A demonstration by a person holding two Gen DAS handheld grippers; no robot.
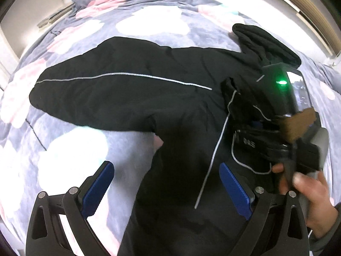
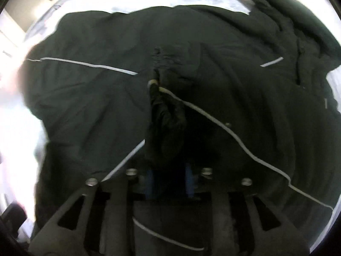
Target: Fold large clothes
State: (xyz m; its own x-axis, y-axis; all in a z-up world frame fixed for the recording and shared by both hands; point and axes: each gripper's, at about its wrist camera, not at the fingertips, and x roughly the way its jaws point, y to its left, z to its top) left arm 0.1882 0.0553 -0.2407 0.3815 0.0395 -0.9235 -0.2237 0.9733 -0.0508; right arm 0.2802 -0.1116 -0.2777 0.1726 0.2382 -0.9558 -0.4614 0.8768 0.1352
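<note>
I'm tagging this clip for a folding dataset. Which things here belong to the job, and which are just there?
Part of the job:
black jacket
its sleeve, between the right gripper jaws
left gripper, jaws wide

Just there:
flowered bedspread
wooden headboard

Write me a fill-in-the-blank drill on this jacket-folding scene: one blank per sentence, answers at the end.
1. The left tool, above the black padded jacket with silver piping, has its jaws ____ and grips nothing.
2. Its ribbed pads are coloured ____.
3. The small light on the right tool glows ____.
4. Between the right tool's pads stands a fold of the ____.

Missing words: open, blue, green, jacket.
</note>
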